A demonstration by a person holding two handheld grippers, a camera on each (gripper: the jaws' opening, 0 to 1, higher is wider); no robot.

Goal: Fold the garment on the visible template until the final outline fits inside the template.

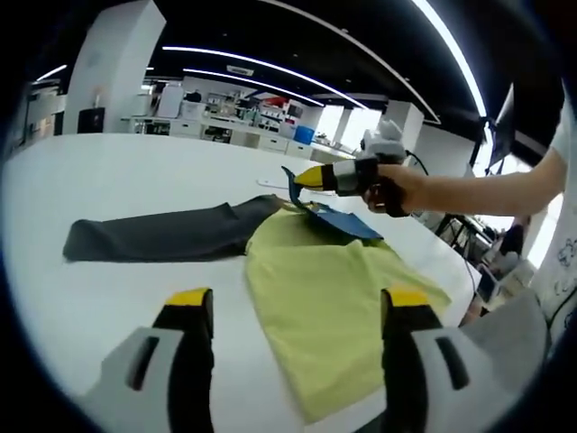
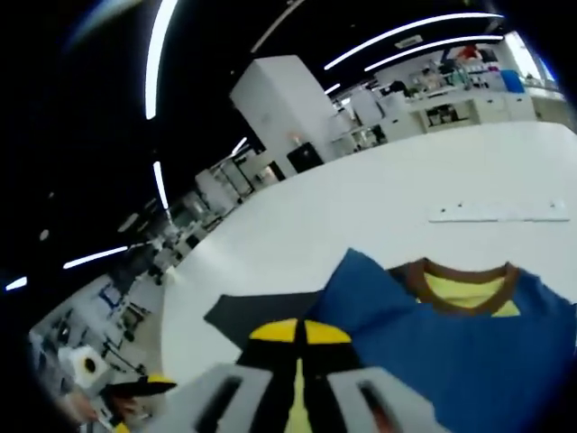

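- Lying flat on the white table (image 1: 117, 180), a yellow-green garment (image 1: 334, 298) is seen in the left gripper view, with its long axis running from the near table edge up and away toward the far right.
- Its far end, a blue part with a brown collar (image 2: 469, 273), is shown close up in the right gripper view, the collar pointing away from the camera.
- A dark grey template (image 1: 162, 236) is spread beside the garment, its long axis lying across the view; one end is touched or overlapped by the garment's far part.
- The left gripper (image 1: 297, 311) is held wide apart above the near part of the garment, with nothing between its jaws.
- The right gripper (image 2: 299, 336) is closed, yellow tips together, at the blue fabric; whether cloth is pinched cannot be told.
- A white strip (image 2: 499, 211) is seen farther off on the table.
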